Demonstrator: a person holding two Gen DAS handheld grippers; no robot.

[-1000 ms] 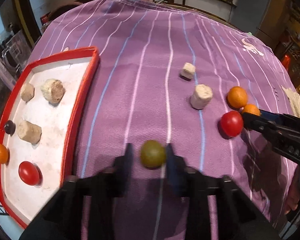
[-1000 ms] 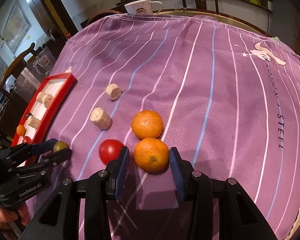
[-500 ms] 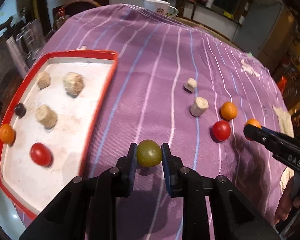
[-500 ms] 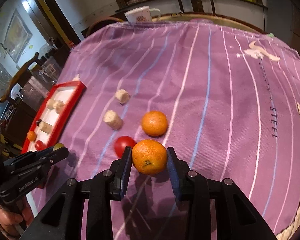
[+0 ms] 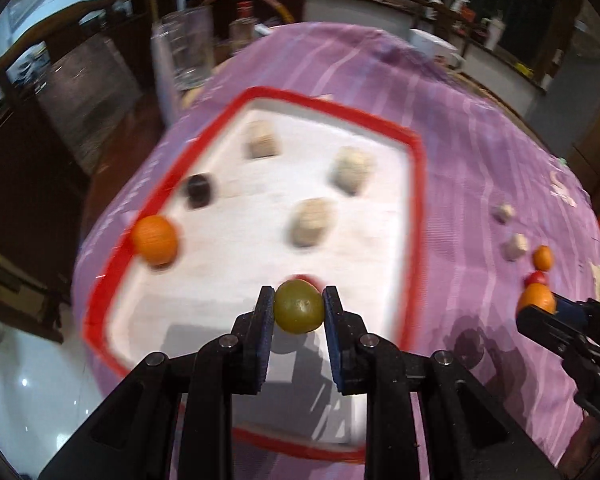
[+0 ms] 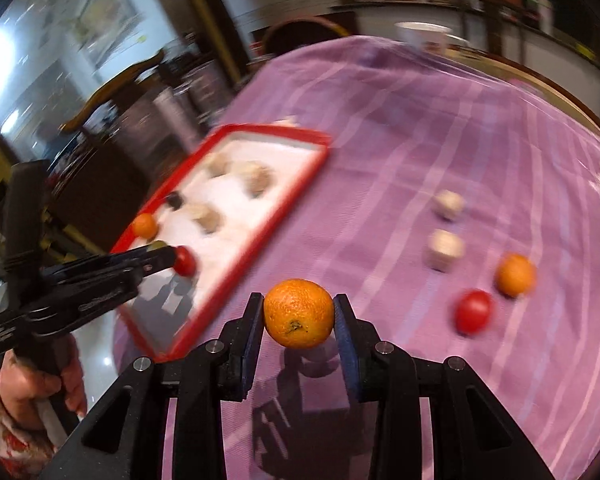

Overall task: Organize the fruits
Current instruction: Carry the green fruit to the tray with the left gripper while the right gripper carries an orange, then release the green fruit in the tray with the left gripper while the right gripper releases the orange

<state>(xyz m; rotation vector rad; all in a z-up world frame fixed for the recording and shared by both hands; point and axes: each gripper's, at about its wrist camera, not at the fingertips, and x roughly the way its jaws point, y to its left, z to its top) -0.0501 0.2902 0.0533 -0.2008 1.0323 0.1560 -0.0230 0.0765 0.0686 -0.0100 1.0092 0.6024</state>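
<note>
Fruits are being sorted: I am seeing the red-rimmed tray (image 5: 415, 208) lying at the cloth's left, my right gripper (image 6: 299, 322) clenching a lifted orange (image 6: 299, 313) right of it, my left gripper (image 5: 299, 312) clenching a green fruit (image 5: 299, 306) over the tray's near end.

Red tomato (image 5: 305, 278) on tray mostly hidden behind green fruit (image 5: 299, 306); tray contents motion-blurred.

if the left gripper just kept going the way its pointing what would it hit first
Most likely the white floor of the red-rimmed tray. The left gripper, shut on the green fruit, points down into it, with a red tomato just beyond; depth is unclear, so it might meet that instead.
</note>
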